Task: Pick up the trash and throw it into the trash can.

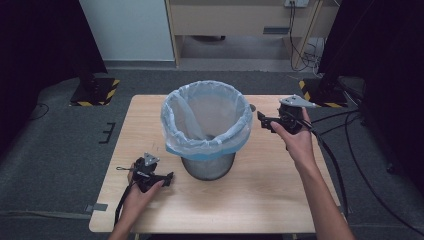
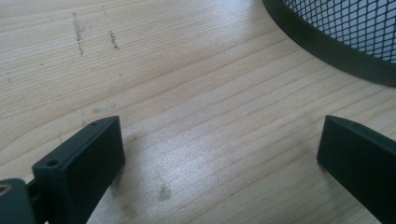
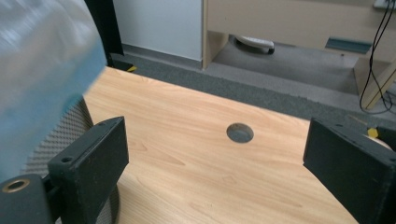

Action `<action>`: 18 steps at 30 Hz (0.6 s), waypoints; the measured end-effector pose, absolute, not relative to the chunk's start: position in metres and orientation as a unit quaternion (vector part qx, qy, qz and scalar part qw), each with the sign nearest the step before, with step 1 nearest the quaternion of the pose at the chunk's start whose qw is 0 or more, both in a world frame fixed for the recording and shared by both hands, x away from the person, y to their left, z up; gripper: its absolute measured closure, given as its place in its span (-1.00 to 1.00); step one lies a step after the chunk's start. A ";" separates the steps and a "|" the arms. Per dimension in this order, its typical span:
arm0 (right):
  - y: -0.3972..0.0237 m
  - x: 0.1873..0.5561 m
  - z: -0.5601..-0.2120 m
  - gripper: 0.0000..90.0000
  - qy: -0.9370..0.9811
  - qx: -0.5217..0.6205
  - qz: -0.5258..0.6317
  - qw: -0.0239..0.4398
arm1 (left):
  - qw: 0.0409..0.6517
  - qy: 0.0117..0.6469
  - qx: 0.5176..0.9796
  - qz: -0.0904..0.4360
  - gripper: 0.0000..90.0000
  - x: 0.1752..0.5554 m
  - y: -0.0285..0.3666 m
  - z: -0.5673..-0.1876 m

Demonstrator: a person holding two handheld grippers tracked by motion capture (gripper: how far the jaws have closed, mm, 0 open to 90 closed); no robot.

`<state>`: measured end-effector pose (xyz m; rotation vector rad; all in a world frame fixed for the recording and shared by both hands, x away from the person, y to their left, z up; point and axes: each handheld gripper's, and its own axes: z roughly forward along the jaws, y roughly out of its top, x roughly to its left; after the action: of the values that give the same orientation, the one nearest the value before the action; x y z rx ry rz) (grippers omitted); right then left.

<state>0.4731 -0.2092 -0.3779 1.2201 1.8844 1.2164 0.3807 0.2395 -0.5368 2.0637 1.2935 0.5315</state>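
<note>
a round black wire-mesh waste bin (image 1: 207, 167) stands near the middle of the pale wooden bench (image 1: 260, 195), lined with a thin translucent pale-blue plastic bag (image 1: 205, 120) whose top is folded out over the rim. the bag looks feather-light, soft and slippery, likely to crumple or tear if pinched hard; the folded cuff at the rim seems the best place to take hold of it. the mesh bin itself looks stiff and light, and could slide or tip if pulled sideways.

the left hand-held gripper (image 1: 167, 177) rests low on the bench just beside the bin's base, jaws spread wide and empty. the right hand-held gripper (image 1: 261, 118) is held up level with the bag's rim, just off its right side, forearm reaching forward, jaws wide apart with nothing between them. a round hole (image 3: 240, 132) in the bench lies beyond it.
</note>
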 end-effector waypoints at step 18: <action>-0.215 0.485 -0.437 -0.83 0.718 0.491 0.424 0.253 | 0.319 0.492 0.785 0.202 -1.00 0.381 0.240 -0.537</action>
<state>0.4852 -0.2149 -0.4375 1.3346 1.9505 1.1529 0.3807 0.2395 -0.5368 2.0637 1.2934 0.5319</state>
